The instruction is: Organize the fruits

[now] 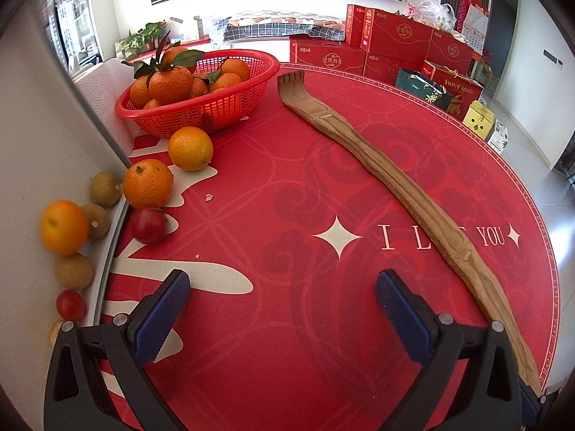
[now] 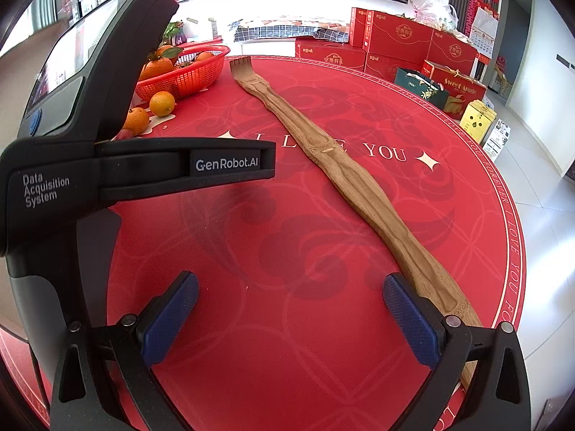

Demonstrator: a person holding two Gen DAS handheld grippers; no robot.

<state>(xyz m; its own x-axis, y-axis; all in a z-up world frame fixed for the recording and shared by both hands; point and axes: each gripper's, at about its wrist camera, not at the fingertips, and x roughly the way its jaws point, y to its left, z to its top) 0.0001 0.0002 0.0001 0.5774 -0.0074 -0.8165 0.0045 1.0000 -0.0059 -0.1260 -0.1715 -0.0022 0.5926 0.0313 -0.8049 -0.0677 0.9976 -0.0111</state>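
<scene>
Left hand-held gripper (image 1: 284, 301): spread wide over the red mat, nothing between its blue pads.
Right hand-held gripper (image 2: 291, 305): likewise spread and empty; its right finger sits just beside the handle end of the back scratcher (image 2: 345, 186).
Desk (image 1: 287, 341): round, covered by a red mat printed "I LOVE YOU"; its middle lies bare between the fruit and the back scratcher.
Back scratcher: one, wooden, lying diagonally from the near right edge to the far centre.
Left edge: a pale ledge (image 1: 32, 165) adjoins the desk; it reflects the fruit, so the small brown and red ones cannot be counted surely.
Loose oranges: two, one (image 1: 148, 183) nearer, one (image 1: 190, 148) touching the basket.
Red basket (image 1: 222, 107): one, far left, heaped with leafy oranges.
Room beyond: stacked red gift boxes (image 1: 391, 39), tiled floor at right.
</scene>
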